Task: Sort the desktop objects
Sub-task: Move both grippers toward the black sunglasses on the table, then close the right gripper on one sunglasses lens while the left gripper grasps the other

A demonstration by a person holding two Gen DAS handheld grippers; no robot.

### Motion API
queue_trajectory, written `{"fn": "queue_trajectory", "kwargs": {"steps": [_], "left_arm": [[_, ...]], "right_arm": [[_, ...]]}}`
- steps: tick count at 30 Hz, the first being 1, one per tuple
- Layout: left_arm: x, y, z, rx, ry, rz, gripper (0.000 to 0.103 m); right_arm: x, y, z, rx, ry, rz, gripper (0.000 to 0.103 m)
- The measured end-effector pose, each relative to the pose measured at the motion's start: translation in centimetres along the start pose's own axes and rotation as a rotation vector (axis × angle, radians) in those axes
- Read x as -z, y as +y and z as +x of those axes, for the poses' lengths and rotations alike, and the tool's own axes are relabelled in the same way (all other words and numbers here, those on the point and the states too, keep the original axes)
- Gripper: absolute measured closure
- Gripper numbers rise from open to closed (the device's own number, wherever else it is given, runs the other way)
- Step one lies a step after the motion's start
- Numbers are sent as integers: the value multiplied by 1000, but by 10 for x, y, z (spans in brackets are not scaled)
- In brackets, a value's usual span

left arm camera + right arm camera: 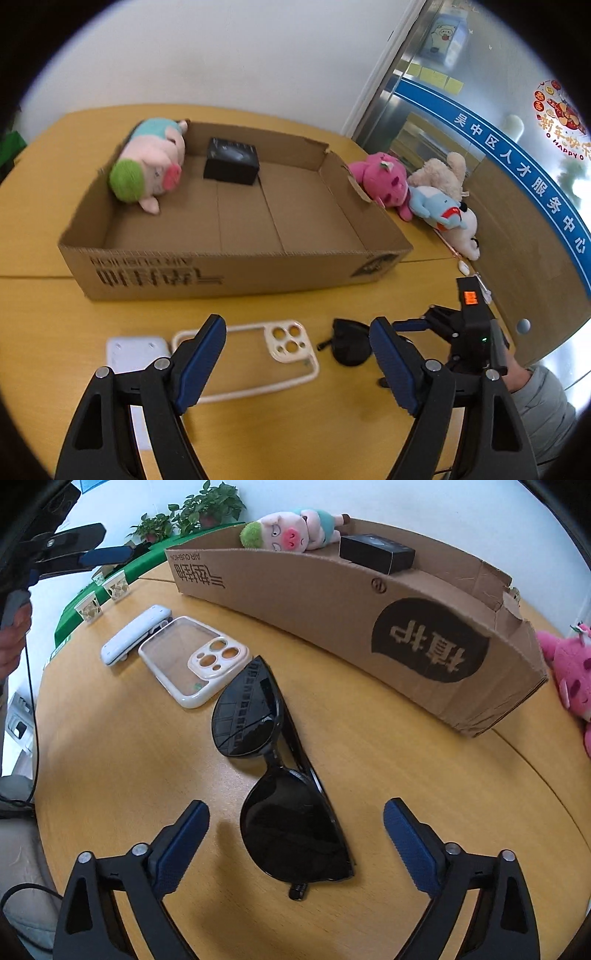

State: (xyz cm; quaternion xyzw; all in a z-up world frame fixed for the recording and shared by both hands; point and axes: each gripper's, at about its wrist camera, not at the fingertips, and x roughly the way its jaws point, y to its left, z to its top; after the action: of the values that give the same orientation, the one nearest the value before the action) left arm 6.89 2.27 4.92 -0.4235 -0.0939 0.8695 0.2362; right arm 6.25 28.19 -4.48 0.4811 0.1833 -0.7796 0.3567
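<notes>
A shallow cardboard box [236, 266] sits on the far half of the wooden worktop [51, 332]. Inside it, a pig plush toy [151, 162] lies against the far left wall, and a small black box [232, 162] stands just to its right.

On the worktop in front of the cardboard box, three things lie in a row. A white flat device [133, 354] is on the left, a pale phone case [192, 661] lies just beside it with its camera cut-outs facing up, and black sunglasses [280, 775] lie folded to the right of the case, lenses down.

The left hand-held gripper [297, 365] hovers above the phone case with its blue-padded fingers apart and nothing between them. The right hand-held gripper [295, 843] is low over the sunglasses, fingers spread wide on either side of the near lens; the pads do not press on the frame.

To the right of the cardboard box, a pink plush toy [384, 181] leans against its torn corner, with a blue and white plush toy [439, 210] and a beige plush toy [443, 173] just beyond it. At the far left edge stand paper cups [103, 594] and potted plants [192, 513].
</notes>
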Motion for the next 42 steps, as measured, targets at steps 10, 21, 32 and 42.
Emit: {"fn": "queue_trajectory", "kwargs": {"steps": [10, 21, 32, 42], "left_arm": [[19, -13, 23, 80, 77, -14, 24], [32, -39, 88, 295, 239, -79, 25], [45, -47, 122, 384, 310, -150, 35], [21, -61, 88, 235, 255, 259, 47]], "right_arm": [[13, 36, -16, 26, -58, 6, 13], [16, 29, -12, 101, -71, 77, 52], [34, 18, -23, -75, -177, 408, 53], [44, 24, -30, -110, -82, 114, 52]]}}
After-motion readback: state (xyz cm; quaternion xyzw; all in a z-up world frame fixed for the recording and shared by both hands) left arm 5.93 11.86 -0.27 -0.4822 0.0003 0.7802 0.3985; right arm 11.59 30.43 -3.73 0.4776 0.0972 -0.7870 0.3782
